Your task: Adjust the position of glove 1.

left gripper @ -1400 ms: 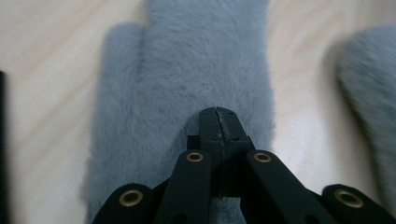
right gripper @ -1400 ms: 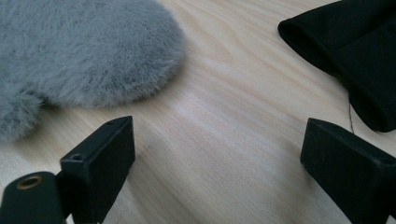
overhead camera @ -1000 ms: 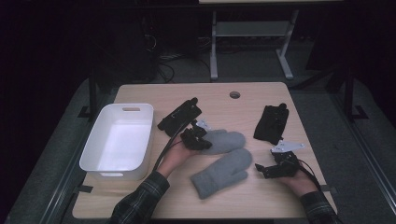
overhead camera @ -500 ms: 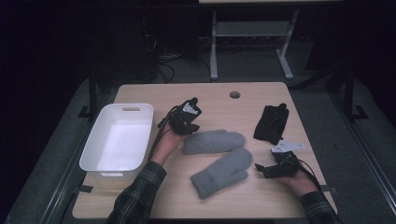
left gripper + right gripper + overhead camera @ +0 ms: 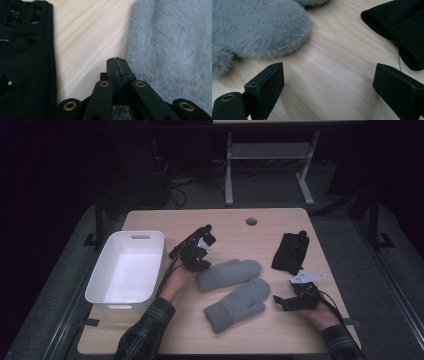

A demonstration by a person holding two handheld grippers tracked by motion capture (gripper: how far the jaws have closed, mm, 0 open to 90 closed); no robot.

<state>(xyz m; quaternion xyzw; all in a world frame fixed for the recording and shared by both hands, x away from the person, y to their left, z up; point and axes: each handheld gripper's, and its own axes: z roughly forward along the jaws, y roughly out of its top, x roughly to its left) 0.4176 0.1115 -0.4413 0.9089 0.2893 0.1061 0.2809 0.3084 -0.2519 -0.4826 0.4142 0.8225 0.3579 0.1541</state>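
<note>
Right now your left gripper (image 5: pixel 194 254), fingers together on nothing, sits between the black glove (image 5: pixel 25 57) and upper grey mitten (image 5: pixel 229 274) on the counter (image 5: pixel 260 227), your right gripper (image 5: pixel 295 301) rests wide apart; next, probably open over that glove.

Overhead light falls on the wooden table (image 5: pixel 240 330) in the high view, while the room around it sinks into near-black. Shadows under the grey mittens (image 5: pixel 235 304) are soft and short. The white bin (image 5: pixel 125 270) is the brightest spot, close to glare on its floor. The left gripper view is soft, the mitten's fur (image 5: pixel 175 45) smeared by blur, with pale sheen streaking the wood grain. The right gripper view is sharper, evenly lit, with the near jaws slightly out of focus.
</note>
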